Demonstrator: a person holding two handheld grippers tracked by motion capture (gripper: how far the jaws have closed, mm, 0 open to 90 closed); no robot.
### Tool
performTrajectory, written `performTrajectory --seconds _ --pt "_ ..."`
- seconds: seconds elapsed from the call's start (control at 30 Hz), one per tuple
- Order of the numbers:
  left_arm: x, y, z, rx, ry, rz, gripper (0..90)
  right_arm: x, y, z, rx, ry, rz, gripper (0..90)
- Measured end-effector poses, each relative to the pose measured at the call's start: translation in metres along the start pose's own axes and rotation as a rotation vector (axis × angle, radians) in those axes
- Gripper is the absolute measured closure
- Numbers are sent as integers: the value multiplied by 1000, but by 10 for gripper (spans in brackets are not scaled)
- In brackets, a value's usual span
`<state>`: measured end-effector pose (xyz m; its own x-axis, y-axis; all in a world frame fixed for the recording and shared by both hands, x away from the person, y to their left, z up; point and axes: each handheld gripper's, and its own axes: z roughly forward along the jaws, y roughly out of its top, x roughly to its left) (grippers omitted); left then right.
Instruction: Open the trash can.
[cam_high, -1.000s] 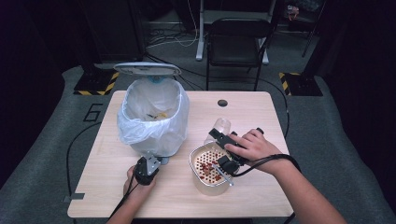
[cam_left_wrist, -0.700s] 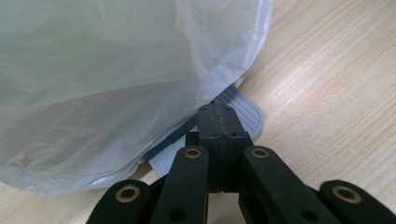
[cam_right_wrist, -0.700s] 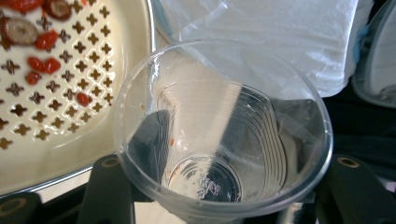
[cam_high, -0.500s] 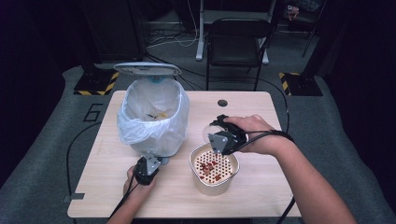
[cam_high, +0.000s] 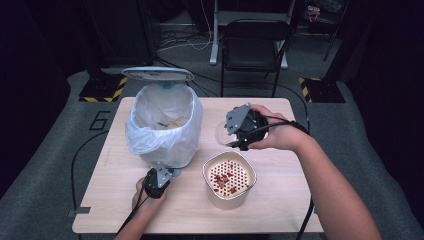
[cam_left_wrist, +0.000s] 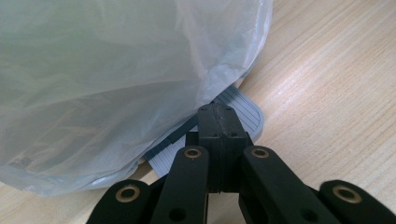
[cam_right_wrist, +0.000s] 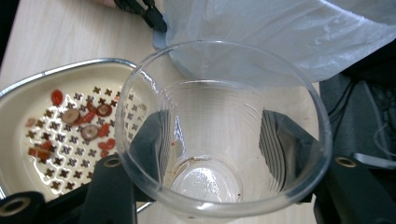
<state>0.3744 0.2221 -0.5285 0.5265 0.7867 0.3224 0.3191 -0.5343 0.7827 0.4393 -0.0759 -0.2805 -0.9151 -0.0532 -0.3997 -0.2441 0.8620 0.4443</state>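
My right gripper (cam_high: 232, 136) is shut on a clear plastic cup (cam_high: 220, 133), held in the air between the bin and the strainer bowl. In the right gripper view the cup (cam_right_wrist: 205, 186) is nearly empty, with small red specks on its wall, and both pads (cam_right_wrist: 152, 140) press on its sides. A cream bowl with a perforated strainer (cam_high: 229, 176) holds red and brown food bits (cam_right_wrist: 86, 123). My left gripper (cam_high: 159, 176) is shut, and its tips (cam_left_wrist: 219, 119) rest on the grey pedal (cam_left_wrist: 245, 114) of the bin (cam_high: 162, 125), whose lid (cam_high: 157, 74) stands open.
The bin's white plastic liner (cam_left_wrist: 116, 70) bulges over the pedal and holds some scraps (cam_high: 170, 122). A black chair (cam_high: 252, 45) stands beyond the table's far edge. Bare wooden tabletop (cam_high: 280, 200) lies right of the bowl. Cables trail from both grippers.
My right gripper has lifted the cup away from over the strainer bowl, up and toward the far side near the bin. The left gripper has stayed on the pedal.
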Motion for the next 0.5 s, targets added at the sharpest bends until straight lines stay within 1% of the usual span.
performTrajectory --seconds 0.03,0.1,0.13,0.17,0.2,0.23,0.3,0.33,0.37,0.4,0.43,0.47,0.5 --pt "0 0 0 -5 8 1 900 -2 0 0 -10 9 25 433" --pt "0 0 0 -5 6 0 900 -5 -1 0 -25 34 64 432" --pt "0 0 0 -5 6 0 900 -5 -1 0 -25 34 64 432" --pt "0 0 0 2 -7 -5 900 -8 0 -1 -51 55 93 431" --pt "0 0 0 2 -7 -5 900 -8 0 -1 -51 55 93 431" --pt "1 0 0 0 -2 -1 900 -11 3 -3 -78 65 123 431" --pt "1 0 0 -1 -1 -1 900 -13 6 -6 -111 75 167 429" --pt "1 0 0 -1 -1 -1 900 -15 9 -7 -123 79 183 429" --pt "1 0 0 1 -4 -2 900 -17 12 -8 -129 81 209 429" --pt "1 0 0 2 -4 2 900 -17 12 -8 -129 81 209 429" --pt "1 0 -1 10 -10 1 900 -19 16 -9 -142 80 229 429" --pt "1 0 -1 9 -10 0 900 -23 22 -11 -172 85 288 429" --pt "1 0 -1 9 -10 0 900 -27 26 -10 -183 97 313 428"
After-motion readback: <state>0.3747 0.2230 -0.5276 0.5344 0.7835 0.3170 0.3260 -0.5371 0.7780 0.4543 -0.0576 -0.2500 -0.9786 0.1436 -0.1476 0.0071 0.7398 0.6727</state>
